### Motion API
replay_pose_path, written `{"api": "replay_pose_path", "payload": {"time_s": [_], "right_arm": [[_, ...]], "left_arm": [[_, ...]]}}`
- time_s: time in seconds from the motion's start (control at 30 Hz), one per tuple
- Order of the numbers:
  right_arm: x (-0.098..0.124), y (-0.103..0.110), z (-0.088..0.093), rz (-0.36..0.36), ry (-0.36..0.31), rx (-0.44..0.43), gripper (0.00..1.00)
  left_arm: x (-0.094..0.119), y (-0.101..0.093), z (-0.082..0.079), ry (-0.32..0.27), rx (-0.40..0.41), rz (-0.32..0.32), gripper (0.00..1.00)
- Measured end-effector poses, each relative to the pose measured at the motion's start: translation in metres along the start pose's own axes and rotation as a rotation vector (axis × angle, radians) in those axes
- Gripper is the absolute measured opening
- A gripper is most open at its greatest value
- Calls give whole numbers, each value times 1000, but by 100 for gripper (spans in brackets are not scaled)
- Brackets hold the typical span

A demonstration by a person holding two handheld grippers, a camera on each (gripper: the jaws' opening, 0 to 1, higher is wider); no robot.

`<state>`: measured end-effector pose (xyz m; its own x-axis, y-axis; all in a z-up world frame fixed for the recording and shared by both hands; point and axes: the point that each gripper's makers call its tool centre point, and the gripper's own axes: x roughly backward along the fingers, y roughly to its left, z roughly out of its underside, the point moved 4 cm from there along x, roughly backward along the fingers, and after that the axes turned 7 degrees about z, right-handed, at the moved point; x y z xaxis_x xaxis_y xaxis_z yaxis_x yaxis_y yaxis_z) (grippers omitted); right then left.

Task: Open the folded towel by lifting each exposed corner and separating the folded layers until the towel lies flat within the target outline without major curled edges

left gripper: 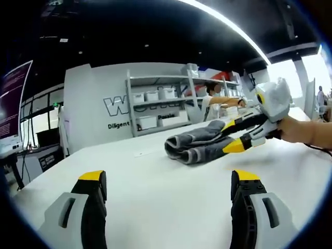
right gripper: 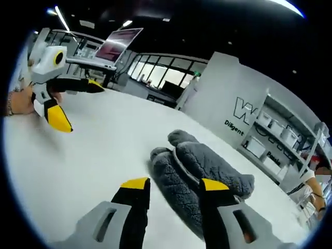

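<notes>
Plainly, the risk sat in how many layers my right gripper (right gripper: 168, 188) would take. Its jaws stood spread, one yellow tip on bare table, the other lying over the near edge of the folded towel (right gripper: 205, 174), pinching nothing. The towel was a thick grey bundle lying on the white table (right gripper: 78, 155), its rounded folds stacked tight and facing me, with no loose corner that I could pick out in the right gripper view. If I closed there, I judged I would catch the whole stack instead of the top layer, and lifting would drag the bundle across the table rather than open it.

My left gripper (left gripper: 168, 184) hung well apart from the towel, jaws wide over bare table, holding nothing. From its view the towel (left gripper: 199, 142) lay further out, with my right gripper (left gripper: 239, 136) reaching in at its side. With nothing pinning the lower layers, any pull from the right could slide the cloth, or roll an edge under. The pile looked plush and grippy against itself, so I expected the layers to cling and come up together.

I could not see any target outline on the table, so I had no way of judging where the cloth ought to end up.
</notes>
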<state>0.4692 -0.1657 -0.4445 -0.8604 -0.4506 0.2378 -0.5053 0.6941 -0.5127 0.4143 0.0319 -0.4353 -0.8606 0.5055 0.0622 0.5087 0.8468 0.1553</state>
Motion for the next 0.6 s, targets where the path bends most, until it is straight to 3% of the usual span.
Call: {"api": "replay_pose_path", "payload": {"time_s": [0.2,0.3,0.47,0.6], "right_arm": [[-9,-2,9,24,72,55,28],[-14,0,17,30,102,54,19],[-18,1,23,40,96,38,4],[-32,-12,24,39,93,43,0]], "left_arm": [[-2,-1,1,12,-26,-1,98],[-2,-2,1,10,-23,7,99],[0,-1,-5,-23,-2,8,99],[1,2,-7,-44,29,4,99]]}}
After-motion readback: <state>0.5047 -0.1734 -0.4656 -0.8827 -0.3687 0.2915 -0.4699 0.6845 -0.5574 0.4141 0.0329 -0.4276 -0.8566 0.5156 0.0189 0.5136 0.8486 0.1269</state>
